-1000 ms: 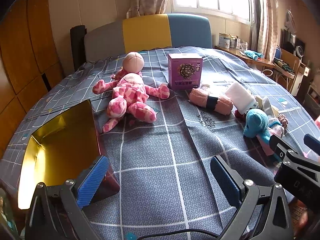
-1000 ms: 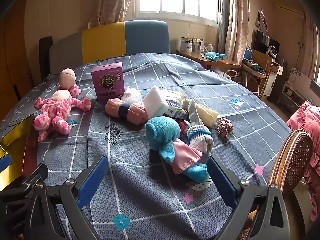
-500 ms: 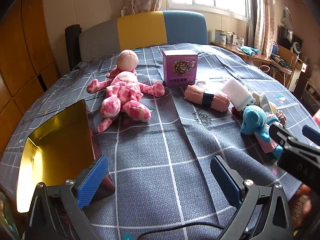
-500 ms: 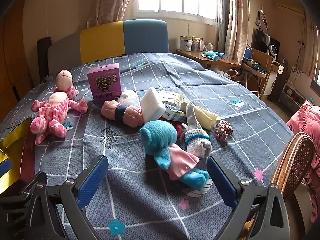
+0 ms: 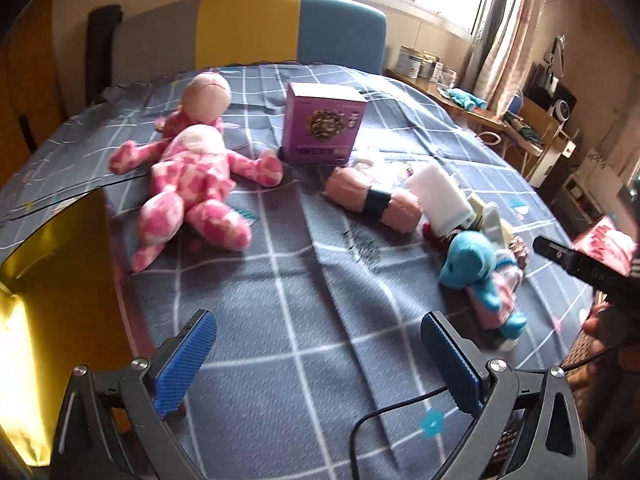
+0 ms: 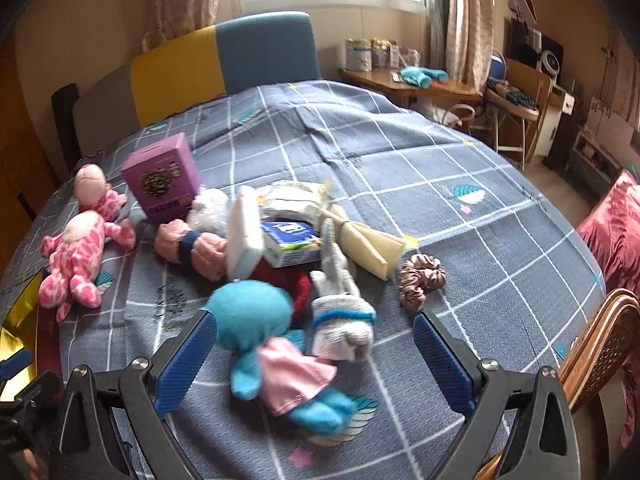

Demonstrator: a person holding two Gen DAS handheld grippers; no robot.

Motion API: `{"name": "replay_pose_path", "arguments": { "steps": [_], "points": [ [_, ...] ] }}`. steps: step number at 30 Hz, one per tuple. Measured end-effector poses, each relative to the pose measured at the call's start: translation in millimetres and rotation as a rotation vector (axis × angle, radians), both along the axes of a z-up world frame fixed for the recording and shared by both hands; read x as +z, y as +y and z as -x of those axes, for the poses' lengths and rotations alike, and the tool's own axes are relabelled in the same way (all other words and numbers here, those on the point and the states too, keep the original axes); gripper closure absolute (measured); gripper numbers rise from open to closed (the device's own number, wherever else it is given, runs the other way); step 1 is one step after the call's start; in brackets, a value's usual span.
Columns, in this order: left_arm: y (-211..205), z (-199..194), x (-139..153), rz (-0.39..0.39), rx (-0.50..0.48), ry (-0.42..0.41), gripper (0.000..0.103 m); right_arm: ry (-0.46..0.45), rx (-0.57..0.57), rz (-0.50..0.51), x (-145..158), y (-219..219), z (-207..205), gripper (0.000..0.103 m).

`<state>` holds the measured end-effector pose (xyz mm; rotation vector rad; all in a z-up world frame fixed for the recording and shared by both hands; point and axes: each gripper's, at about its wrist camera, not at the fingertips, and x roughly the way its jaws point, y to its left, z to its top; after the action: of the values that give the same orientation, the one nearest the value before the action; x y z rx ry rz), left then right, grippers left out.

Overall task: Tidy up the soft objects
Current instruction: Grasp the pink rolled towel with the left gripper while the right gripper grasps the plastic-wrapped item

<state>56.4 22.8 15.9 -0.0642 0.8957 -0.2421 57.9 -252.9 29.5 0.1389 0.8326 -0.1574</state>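
A blue plush doll in a pink dress (image 6: pixel 276 344) (image 5: pixel 480 276) lies on the checked tablecloth, between the spread fingers of my open right gripper (image 6: pixel 316 360). Beside it are a grey-white sock toy (image 6: pixel 340 312), a pink scrunchie (image 6: pixel 420 280), a white sponge block (image 6: pixel 244 236) and a rolled pink cloth with a dark band (image 6: pixel 192 248) (image 5: pixel 372 202). A pink spotted plush doll (image 5: pixel 192 176) (image 6: pixel 80 252) lies at the left. My left gripper (image 5: pixel 316 364) is open over bare cloth. A gold tin box (image 5: pixel 48 280) stands open at the far left.
A purple carton (image 5: pixel 322 124) (image 6: pixel 162 180) stands upright behind the toys. A tissue pack (image 6: pixel 292 240) and a cream packet (image 6: pixel 372 244) lie in the pile. A wicker chair back (image 6: pixel 600 344) stands at the table's right edge; a padded bench (image 5: pixel 248 36) is behind the table.
My right gripper has moved forward and down onto the blue plush doll, which now lies between its fingers. The left gripper's view has swung slightly right; both stay open.
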Motion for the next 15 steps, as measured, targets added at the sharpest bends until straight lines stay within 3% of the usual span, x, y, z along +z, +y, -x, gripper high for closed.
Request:
{"name": "replay_pose_path", "arguments": {
  "steps": [9, 15],
  "points": [
    [-32, -60, -3, 0.005, -0.006, 0.068, 0.001, 0.004, -0.027, -0.156, -11, -43, -13, 0.003],
    [-57, -114, -18, 0.061, 0.073, 0.163, 0.017, -0.051, 0.006, -0.203, -7, -43, -9, 0.003]
  ]
}}
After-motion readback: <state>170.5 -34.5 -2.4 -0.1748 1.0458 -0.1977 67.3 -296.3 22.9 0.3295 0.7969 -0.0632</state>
